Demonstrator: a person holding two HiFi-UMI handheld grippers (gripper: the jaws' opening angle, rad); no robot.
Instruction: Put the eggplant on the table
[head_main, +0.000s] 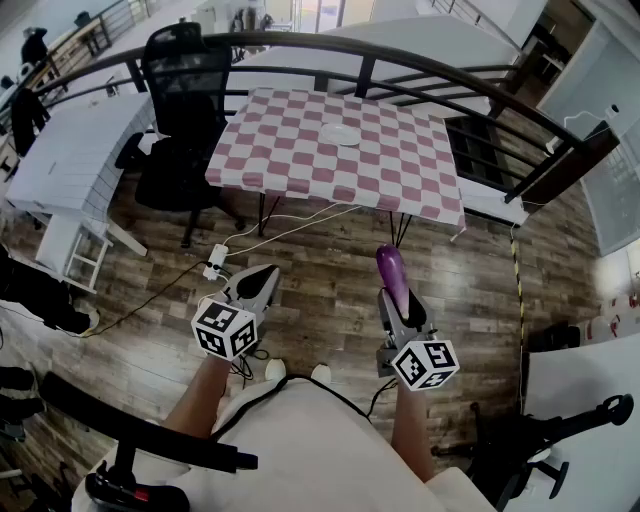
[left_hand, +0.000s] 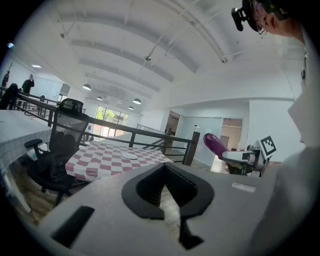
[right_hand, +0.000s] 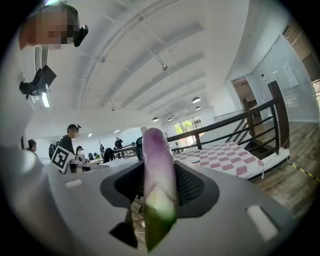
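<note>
Because the right gripper (head_main: 398, 305) clamps the long, glossy purple eggplant (head_main: 390, 268) only near its pale green stem end, most of the fruit juts out past the jaws. I judge that a jolt could make the smooth skin pivot or slide out of the grip. The left gripper (head_main: 264, 276), beside it, has its jaws together on nothing, so it offers no support underneath. Ahead, a white plug block with cables (head_main: 216, 262) lies on the wooden floor (head_main: 480, 270) and could catch a foot on the walk forward. The table with the red-and-white checked cloth (head_main: 300, 160) stands well apart from the eggplant. A release close to its front edge might let the round fruit roll off. Further back lies a small white plate (head_main: 341, 133), which an overlong reach could knock, and behind it is the black metal railing (head_main: 366, 72).
</note>
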